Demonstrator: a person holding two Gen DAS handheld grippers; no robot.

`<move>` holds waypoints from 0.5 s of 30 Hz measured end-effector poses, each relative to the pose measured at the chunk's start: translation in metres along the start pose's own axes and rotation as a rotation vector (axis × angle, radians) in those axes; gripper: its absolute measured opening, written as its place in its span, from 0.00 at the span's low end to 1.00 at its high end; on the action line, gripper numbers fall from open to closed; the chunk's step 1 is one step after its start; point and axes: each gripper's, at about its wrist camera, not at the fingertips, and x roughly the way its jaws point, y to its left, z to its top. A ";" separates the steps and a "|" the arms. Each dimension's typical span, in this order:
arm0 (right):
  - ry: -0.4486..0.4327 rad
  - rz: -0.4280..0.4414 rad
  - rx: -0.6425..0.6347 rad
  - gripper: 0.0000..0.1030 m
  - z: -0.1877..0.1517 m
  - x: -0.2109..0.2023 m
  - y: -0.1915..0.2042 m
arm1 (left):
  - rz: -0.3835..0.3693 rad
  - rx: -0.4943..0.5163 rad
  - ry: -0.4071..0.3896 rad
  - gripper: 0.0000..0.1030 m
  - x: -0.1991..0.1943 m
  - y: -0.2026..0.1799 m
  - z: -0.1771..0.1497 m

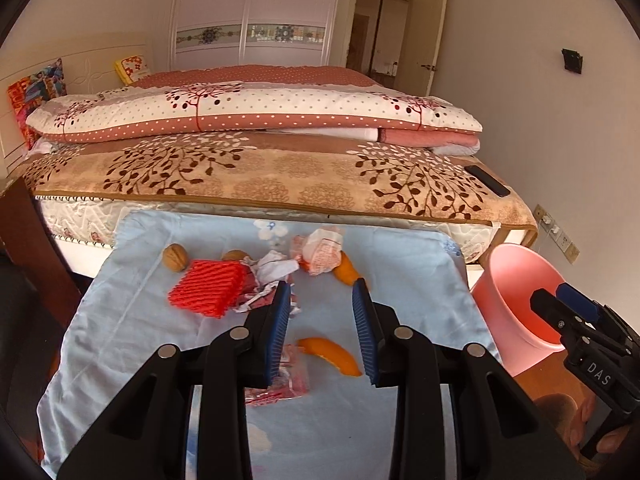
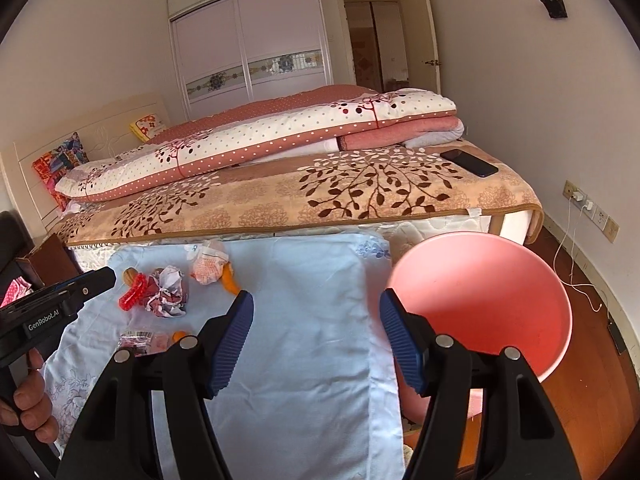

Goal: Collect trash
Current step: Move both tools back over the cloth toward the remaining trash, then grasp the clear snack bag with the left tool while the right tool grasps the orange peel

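1. A light blue cloth (image 1: 132, 312) is lying spread over a low surface at the foot of a bed (image 1: 256, 184) in a bedroom, with a white wardrobe (image 1: 256, 12) standing behind.
2. The left gripper (image 1: 322, 332) is hanging over the cloth with its blue pads (image 1: 280, 332) spread apart and gripping nothing.
3. An orange peel (image 1: 332, 356) is lying between its fingers, and a clear wrapper with red print (image 1: 284, 384) is sitting under the left finger.
4. Just ahead, crumpled paper (image 1: 272, 276) is resting beside a red foam net (image 1: 208, 288); a walnut (image 1: 175, 257), a white and pink wrapper (image 1: 324, 252) and another peel (image 1: 346, 272) are lying beyond.
5. The right gripper (image 2: 316, 340) is hovering with jaws wide apart, empty, over the cloth's right edge.
6. A pink bin (image 2: 480, 296) is standing just to its right, on the wooden floor (image 2: 592, 400).
7. A dark phone (image 2: 468, 162) is lying on the bed's far right corner.
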 end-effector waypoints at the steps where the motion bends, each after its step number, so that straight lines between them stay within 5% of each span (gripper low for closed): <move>1: 0.010 0.010 -0.008 0.63 0.000 0.003 0.005 | 0.015 -0.015 0.000 0.31 -0.002 0.009 -0.001; 9: 0.116 0.147 -0.114 0.63 -0.013 0.035 0.059 | 0.079 -0.083 0.028 0.31 -0.009 0.067 -0.015; 15: 0.228 0.243 -0.202 0.62 -0.029 0.066 0.097 | 0.029 -0.047 0.076 0.31 -0.005 0.078 -0.033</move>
